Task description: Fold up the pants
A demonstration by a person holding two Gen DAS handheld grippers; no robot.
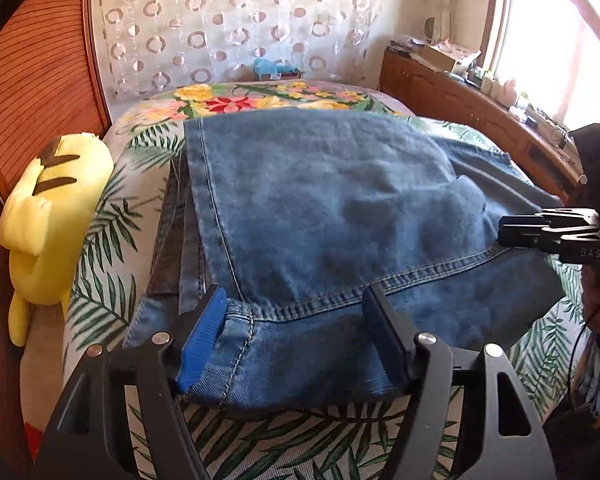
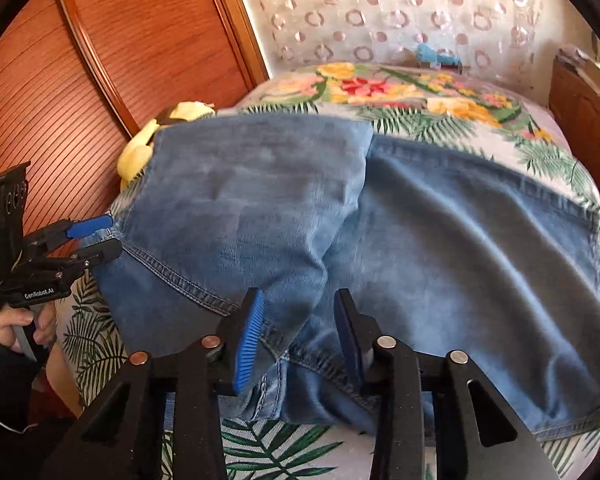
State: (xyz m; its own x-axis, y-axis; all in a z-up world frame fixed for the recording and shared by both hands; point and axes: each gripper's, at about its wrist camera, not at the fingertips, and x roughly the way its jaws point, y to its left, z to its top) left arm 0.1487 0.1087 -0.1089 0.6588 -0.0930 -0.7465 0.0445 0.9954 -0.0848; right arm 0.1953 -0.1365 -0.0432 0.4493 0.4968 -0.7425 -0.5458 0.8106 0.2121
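Denim, thick and floppy, makes the pants (image 1: 332, 216) heavy but easy to pinch at a stitched hem; they lie part-folded on the bed (image 1: 284, 440), on its leaf-print cover. At the left, a yellow plush toy (image 1: 48, 220) sits just beside them against the wooden wall. The left gripper (image 1: 296, 336) has its fingers spread over the near hem, grasping nothing. The right gripper (image 2: 300, 340) likewise straddles bunched cloth, released. Nothing appears to block another fold.
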